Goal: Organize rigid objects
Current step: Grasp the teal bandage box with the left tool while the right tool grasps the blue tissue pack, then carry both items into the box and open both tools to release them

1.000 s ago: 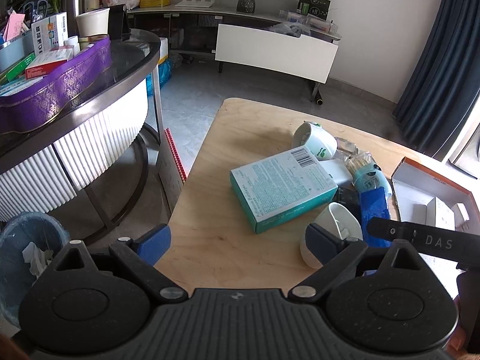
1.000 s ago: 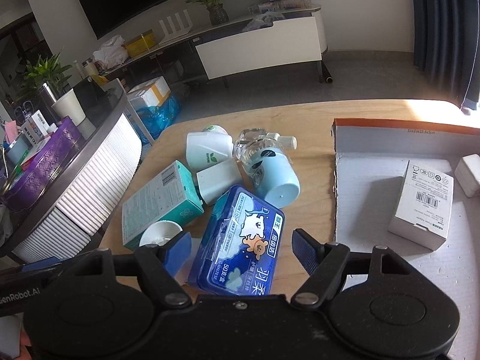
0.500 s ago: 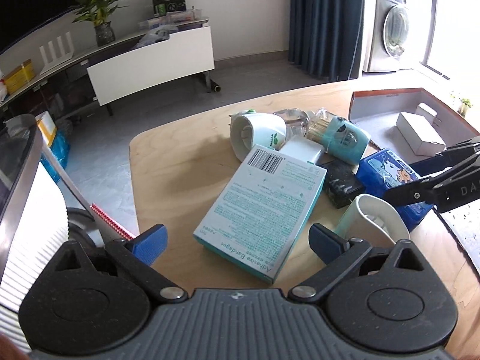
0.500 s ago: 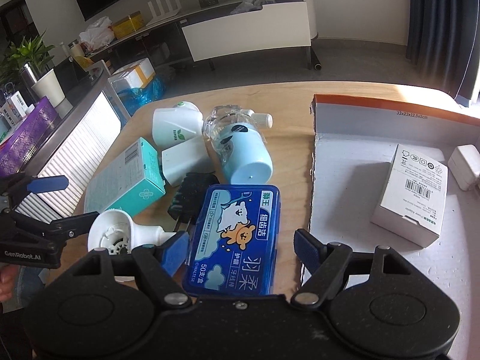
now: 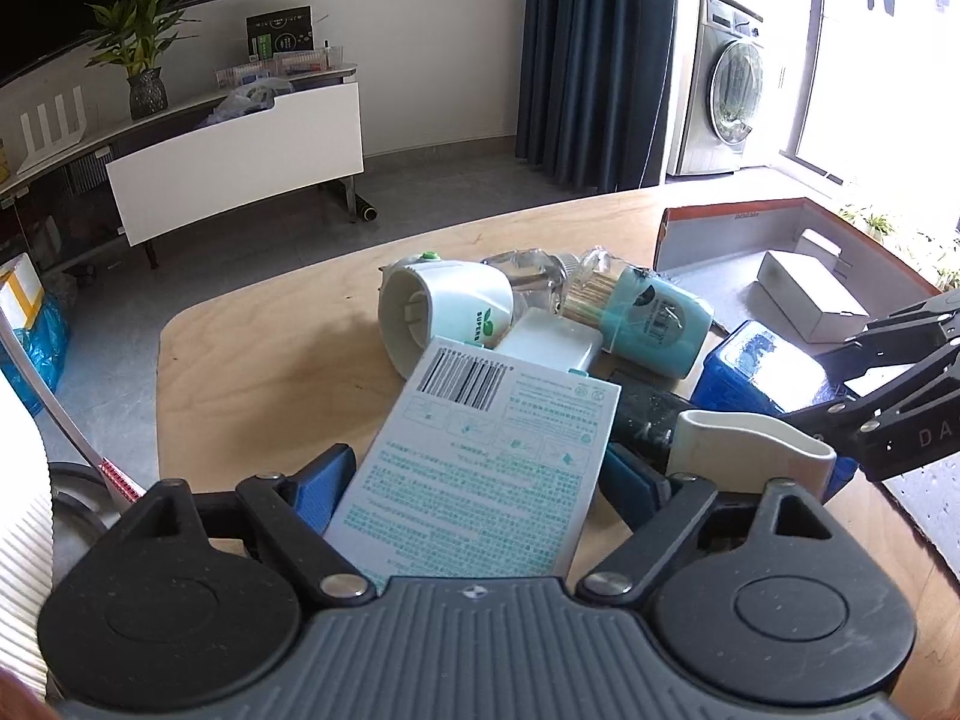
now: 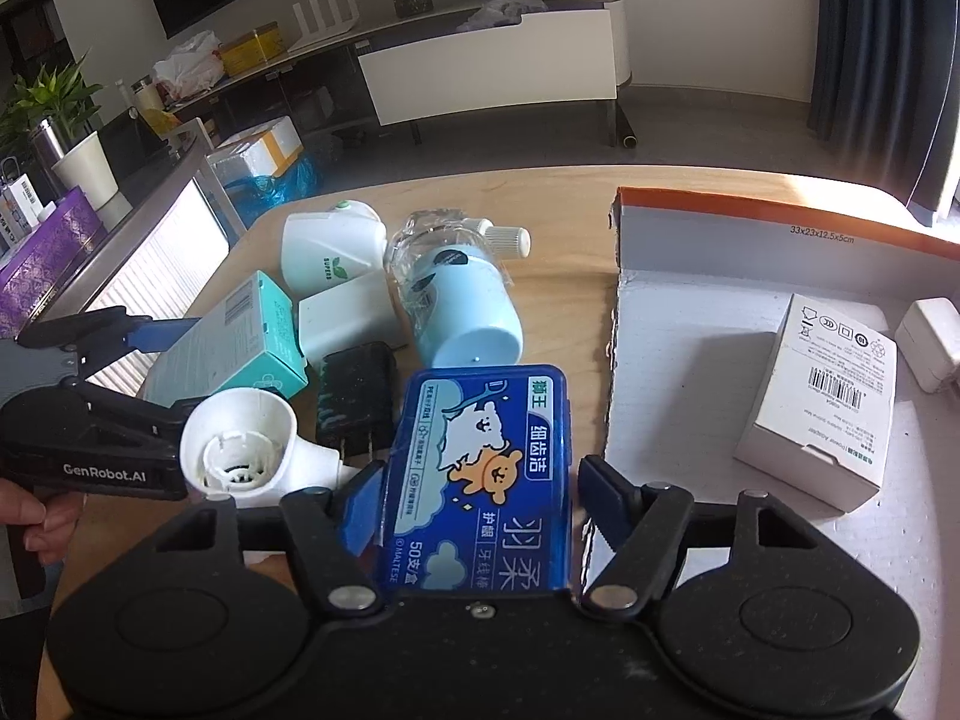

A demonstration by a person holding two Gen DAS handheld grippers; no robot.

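Having dropped over the teal adhesive-bandage box [image 5: 498, 420] at 6 o'clock on the counter [image 5: 270, 360], narrows left tongs [image 5: 474, 474] around it, contact unclear, and right tongs [image 6: 474, 486] around the blue floss-pick case [image 6: 486, 438], one pad just clear, so both lifts look close.

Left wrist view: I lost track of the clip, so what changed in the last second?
The left gripper swung from the table's edge onto the teal bandage box, its fingers closing around it. The right gripper closed in on the blue floss box. The pile and the cardboard tray stayed put.
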